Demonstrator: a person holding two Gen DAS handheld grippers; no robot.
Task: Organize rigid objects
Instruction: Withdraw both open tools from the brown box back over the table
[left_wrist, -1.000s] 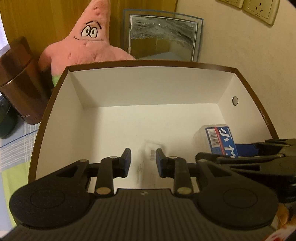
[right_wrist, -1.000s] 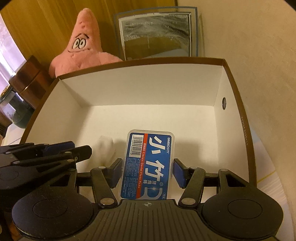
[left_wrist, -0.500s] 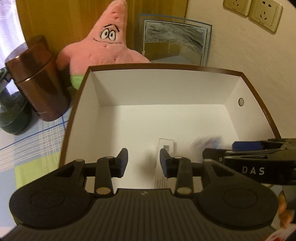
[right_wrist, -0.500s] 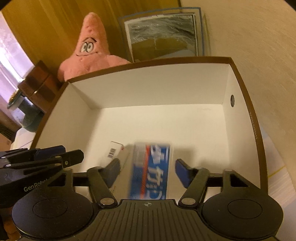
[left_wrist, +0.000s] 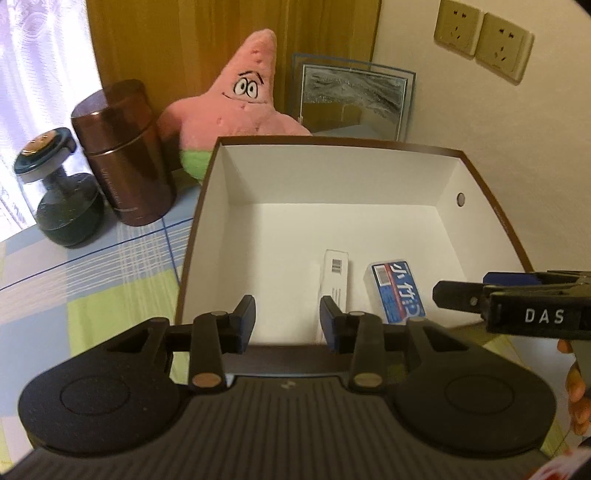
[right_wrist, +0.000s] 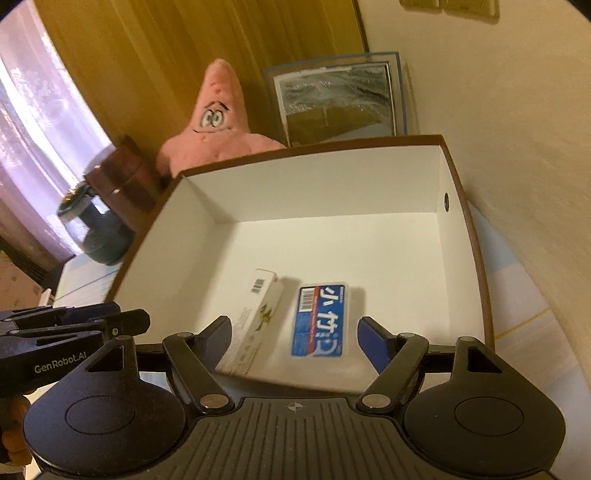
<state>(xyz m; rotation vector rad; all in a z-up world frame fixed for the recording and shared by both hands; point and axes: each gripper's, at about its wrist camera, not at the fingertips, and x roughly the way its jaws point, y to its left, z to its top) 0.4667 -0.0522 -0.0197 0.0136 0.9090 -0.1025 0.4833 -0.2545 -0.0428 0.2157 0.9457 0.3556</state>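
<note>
A big open cardboard box, white inside with a brown rim (left_wrist: 476, 168), is seen on the table. Two things lie flat on its floor, side by side near the front wall: a long thin white carton (right_wrist: 255, 321) and a small blue plastic case (right_wrist: 319, 321). Both long sides point from front to back. The carton lies just ahead of the left claw (left_wrist: 288, 323), the case ahead of the right claw (right_wrist: 295, 341). The left claw is partly open and the right claw is opening wider; nothing is held.
</note>
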